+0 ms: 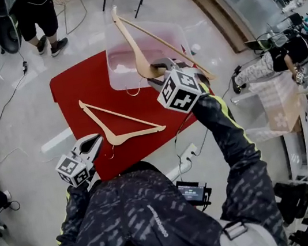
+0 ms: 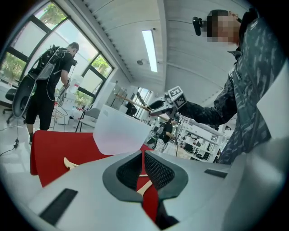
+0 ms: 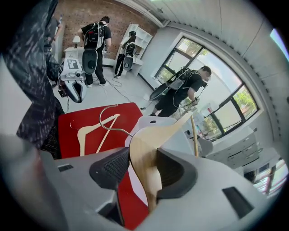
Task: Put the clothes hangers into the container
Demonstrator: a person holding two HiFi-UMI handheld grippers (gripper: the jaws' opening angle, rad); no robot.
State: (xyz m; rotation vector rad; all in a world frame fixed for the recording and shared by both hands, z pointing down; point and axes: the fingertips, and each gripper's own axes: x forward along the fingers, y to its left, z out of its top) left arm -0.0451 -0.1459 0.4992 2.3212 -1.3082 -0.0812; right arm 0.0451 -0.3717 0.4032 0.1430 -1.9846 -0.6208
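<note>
A translucent container (image 1: 120, 61) stands at the far side of the red table (image 1: 72, 86). My right gripper (image 1: 158, 71) is shut on the neck of a wooden hanger (image 1: 129, 42) and holds it tilted over the container's near right part. In the right gripper view the hanger (image 3: 144, 153) sits between the pads, its metal hook curling to the left. A second wooden hanger (image 1: 135, 134) lies flat on the table's near half. My left gripper (image 1: 94, 144) hovers at the table's near left edge, shut with nothing in it (image 2: 143, 155).
A person (image 1: 37, 16) stands on the floor beyond the table's far left corner, and another crouches at the right (image 1: 283, 57). Cables run over the floor at the left. A power strip (image 1: 186, 155) lies by the table's near right edge.
</note>
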